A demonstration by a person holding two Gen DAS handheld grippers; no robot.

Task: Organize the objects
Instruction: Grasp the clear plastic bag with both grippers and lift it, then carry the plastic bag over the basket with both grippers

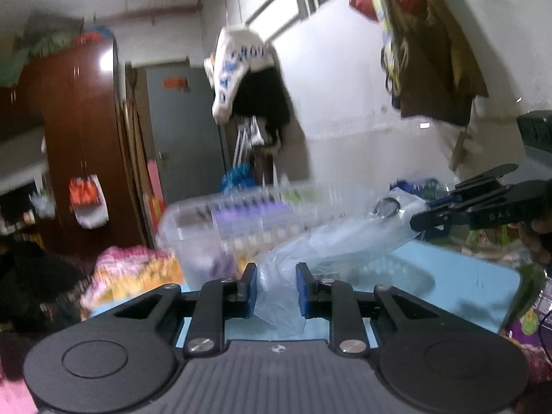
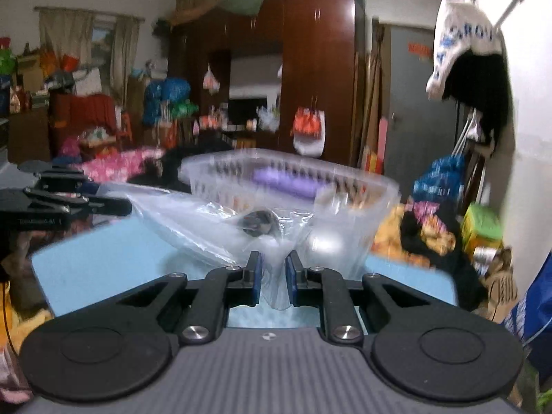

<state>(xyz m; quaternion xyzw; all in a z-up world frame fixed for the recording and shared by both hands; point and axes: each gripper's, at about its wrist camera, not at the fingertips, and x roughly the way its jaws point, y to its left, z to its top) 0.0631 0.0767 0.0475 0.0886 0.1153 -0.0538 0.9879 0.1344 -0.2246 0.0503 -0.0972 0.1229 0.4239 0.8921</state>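
Right wrist view: right gripper (image 2: pixel 273 277) pinched tight on clear plastic bag (image 2: pixel 220 220), bag ahead over blue table (image 2: pixel 103 252).

A plastic bag (image 2: pixel 220 220) hung between both sets of jaws, above the table (image 2: pixel 96 258); a basket (image 2: pixel 286 186) stood just beyond them.

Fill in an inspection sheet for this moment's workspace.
Surface: light blue table, mostly bare.
Job's things: clear plastic bag with a dark round item inside; clear slotted basket behind, holding a purple object.
Clutter: nothing seen on the table.
Grippers: left gripper and right gripper each shut on the bag.
Cables: thin dark cord at table edge.
Surroundings: brown wardrobe, piled bags and clothes.
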